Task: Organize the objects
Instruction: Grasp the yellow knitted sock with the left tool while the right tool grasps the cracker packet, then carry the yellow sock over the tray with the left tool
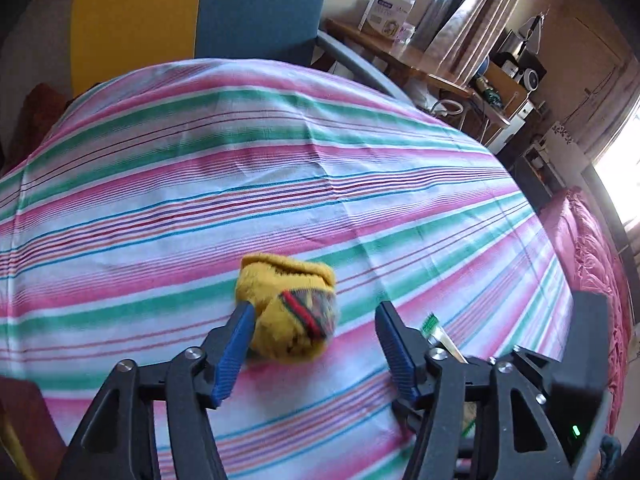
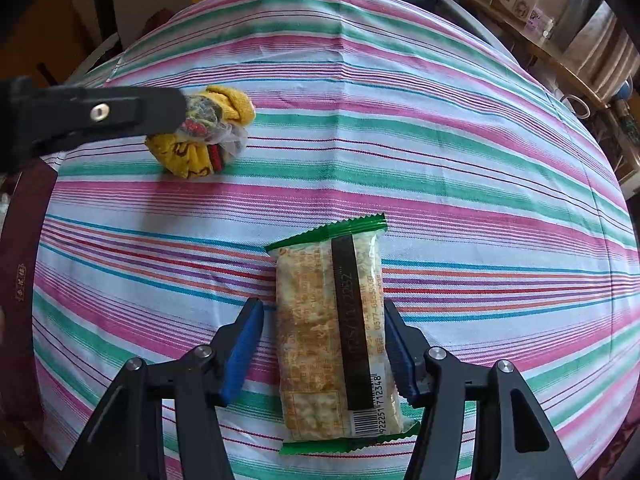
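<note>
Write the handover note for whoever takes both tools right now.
Left tool: open, its jaws either side of the yellow rolled-up sock bundle with red and green stripes; one pad touches it, no grip yet.
Right tool: open, straddling the green-edged clear plastic snack packet, which lies flat on the striped pink, green and white tablecloth.
Positions: the sock bundle sits on the cloth, left of and beyond the packet; they lie apart.
Done: nothing visibly sorted.
Left: probably close on each item and move it; no destination shows in either view.
</note>
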`<state>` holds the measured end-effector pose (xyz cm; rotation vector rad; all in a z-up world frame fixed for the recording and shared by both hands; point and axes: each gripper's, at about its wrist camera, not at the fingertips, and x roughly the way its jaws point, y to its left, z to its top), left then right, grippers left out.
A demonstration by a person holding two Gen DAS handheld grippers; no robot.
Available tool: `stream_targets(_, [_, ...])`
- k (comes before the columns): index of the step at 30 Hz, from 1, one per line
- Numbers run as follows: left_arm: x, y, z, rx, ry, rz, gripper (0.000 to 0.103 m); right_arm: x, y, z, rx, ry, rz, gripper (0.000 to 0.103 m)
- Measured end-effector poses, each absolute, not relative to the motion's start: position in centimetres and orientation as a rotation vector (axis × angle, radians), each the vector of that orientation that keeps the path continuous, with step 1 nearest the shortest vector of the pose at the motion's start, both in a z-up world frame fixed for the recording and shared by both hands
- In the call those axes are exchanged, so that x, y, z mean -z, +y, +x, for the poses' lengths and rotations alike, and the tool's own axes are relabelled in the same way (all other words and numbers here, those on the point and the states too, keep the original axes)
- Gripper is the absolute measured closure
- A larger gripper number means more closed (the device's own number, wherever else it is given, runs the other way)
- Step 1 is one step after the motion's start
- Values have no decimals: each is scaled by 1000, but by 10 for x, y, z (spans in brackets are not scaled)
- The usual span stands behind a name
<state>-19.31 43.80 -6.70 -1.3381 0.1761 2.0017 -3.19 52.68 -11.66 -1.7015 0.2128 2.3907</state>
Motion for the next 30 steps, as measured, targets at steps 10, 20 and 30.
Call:
stream_targets(10, [105, 434, -214, -2066, 169, -1474, 61, 113, 525, -30, -2399, 162, -1696, 43])
stream_targets(20, [95, 375, -135, -2136, 246, -1458, 70, 111, 531, -25, -2415, 201, -1694, 41])
stream_targets(30, [97, 340, -47, -2273, 267, -1253, 67, 111, 521, -32, -2426, 148, -1652, 41])
